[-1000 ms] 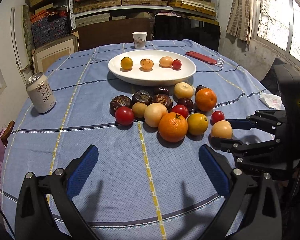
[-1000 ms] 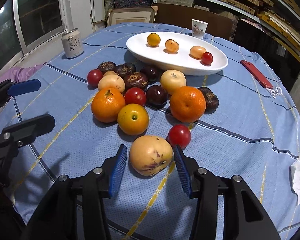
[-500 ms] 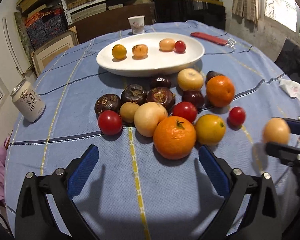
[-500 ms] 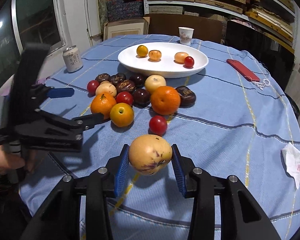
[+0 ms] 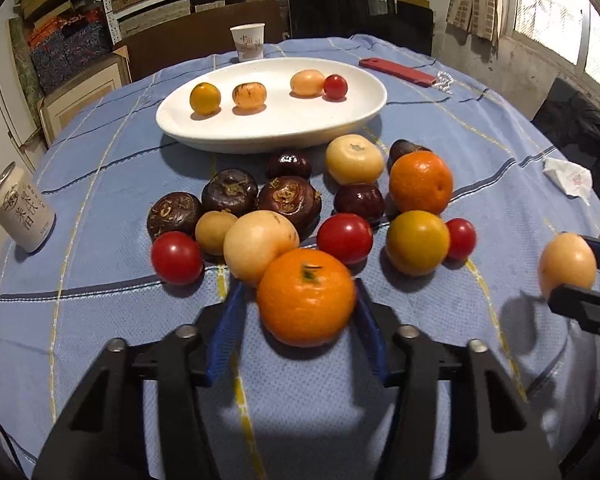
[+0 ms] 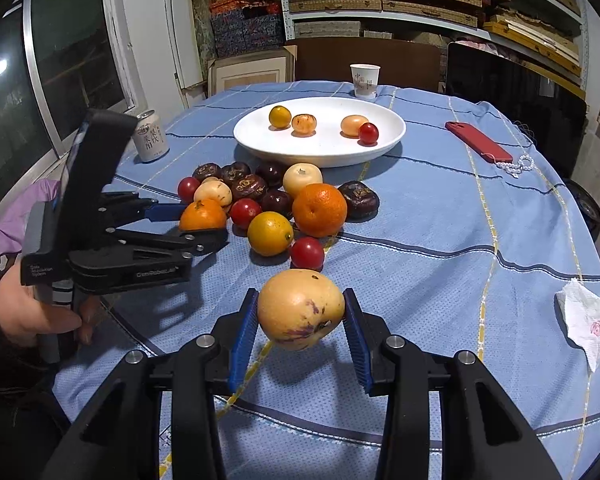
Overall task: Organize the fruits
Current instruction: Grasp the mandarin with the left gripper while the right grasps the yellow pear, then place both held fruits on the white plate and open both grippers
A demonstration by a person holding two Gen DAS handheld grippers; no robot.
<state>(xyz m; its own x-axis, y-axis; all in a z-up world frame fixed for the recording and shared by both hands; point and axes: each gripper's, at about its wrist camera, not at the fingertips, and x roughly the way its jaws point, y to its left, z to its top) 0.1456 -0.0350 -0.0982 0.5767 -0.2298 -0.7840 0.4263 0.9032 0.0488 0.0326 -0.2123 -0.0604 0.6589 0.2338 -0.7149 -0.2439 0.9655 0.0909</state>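
Note:
My left gripper (image 5: 299, 294) is closing its jaws around a big orange (image 5: 306, 300) at the near edge of the fruit pile, and both blue pads touch its sides. The orange still rests on the blue tablecloth (image 5: 120, 340). My right gripper (image 6: 300, 312) is shut on a pale yellow fruit with purple streaks (image 6: 300, 310), held clear above the cloth. That fruit (image 5: 567, 266) also shows at the right edge of the left wrist view. A white oval plate (image 5: 268, 140) behind the pile holds several small fruits.
The pile (image 6: 276, 200) has tomatoes, a second orange, a yellow fruit and dark brown fruits. A drink can (image 5: 22, 216) stands at the left, a paper cup (image 5: 248, 42) behind the plate, a red phone (image 6: 478, 142) and a crumpled tissue (image 6: 586, 322) at the right.
The left gripper came forward to the pile and its wide jaws closed onto the near orange. The right gripper lifted the pale fruit off the cloth and drew back.

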